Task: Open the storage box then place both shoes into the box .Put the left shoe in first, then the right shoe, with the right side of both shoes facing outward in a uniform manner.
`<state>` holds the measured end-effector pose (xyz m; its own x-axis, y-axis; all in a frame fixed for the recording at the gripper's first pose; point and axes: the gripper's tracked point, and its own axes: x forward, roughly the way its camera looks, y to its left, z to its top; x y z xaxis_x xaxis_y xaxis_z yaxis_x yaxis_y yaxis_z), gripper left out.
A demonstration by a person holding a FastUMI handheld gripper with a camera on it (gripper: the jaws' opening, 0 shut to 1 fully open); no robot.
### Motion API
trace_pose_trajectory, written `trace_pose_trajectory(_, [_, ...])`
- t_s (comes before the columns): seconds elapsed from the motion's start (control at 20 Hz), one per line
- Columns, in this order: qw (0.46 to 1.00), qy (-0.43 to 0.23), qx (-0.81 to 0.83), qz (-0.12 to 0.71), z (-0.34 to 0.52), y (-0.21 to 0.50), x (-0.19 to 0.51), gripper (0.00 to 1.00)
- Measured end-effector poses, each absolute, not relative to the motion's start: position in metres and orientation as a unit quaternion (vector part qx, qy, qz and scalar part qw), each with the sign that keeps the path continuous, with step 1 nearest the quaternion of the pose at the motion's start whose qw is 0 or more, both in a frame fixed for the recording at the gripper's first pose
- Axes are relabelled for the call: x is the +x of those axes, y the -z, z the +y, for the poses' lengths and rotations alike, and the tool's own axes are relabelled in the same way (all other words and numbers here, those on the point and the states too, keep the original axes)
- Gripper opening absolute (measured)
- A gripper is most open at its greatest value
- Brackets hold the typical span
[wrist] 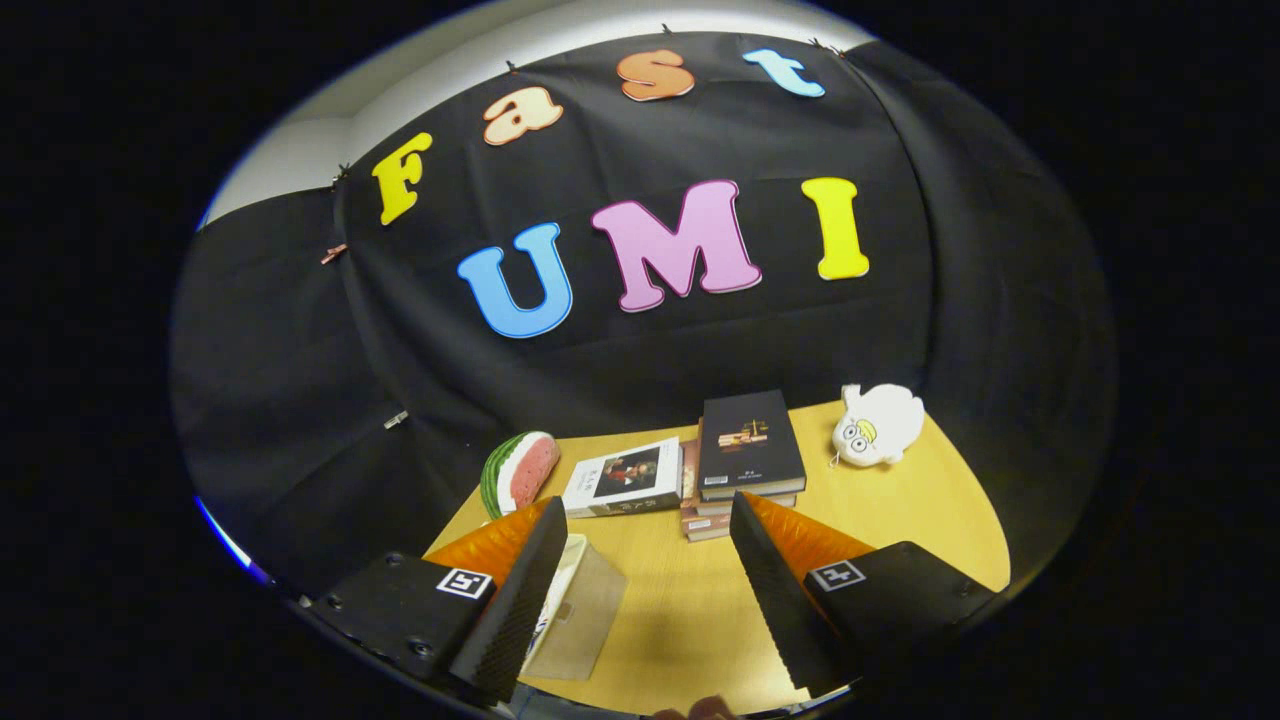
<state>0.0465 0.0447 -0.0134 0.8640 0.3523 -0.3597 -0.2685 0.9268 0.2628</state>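
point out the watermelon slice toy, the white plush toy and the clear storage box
red-and-green watermelon slice toy (520, 472), gripper view, red face
white plush toy (878, 424), gripper view, body
clear plastic storage box (583, 610), gripper view, side wall

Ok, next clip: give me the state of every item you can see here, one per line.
gripper: open, fingers apart, nothing between them.
storage box: clear, beside the left finger, partly hidden; open or closed cannot be told.
watermelon slice: lying on the table, cut face showing.
single book: closed, flat.
stack of books: closed, piled.
white plush toy: lying at the table's far edge.
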Motion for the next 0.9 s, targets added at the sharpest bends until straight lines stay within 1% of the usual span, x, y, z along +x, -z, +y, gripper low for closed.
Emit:
trace_pose_trajectory(0.1, [0.970, -0.159, 0.071, 0.171, 0.026, 0.006, 0.044, 0.99])
trace_pose_trajectory(0.25, [0.975, -0.172, 0.075, 0.122, 0.013, -0.008, 0.033, 0.99])
trace_pose_trajectory(0.35, [0.975, -0.178, 0.085, 0.108, 0.008, -0.015, 0.025, 0.98])
trace_pose_trajectory(0.6, [0.979, -0.180, 0.048, 0.081, 0.000, -0.030, 0.014, 0.98])
trace_pose_trajectory(0.8, [0.987, -0.140, 0.061, 0.055, -0.019, -0.039, 0.005, 0.99])
trace_pose_trajectory(0.9, [0.988, -0.126, 0.084, 0.022, -0.022, -0.050, -0.004, 0.98])
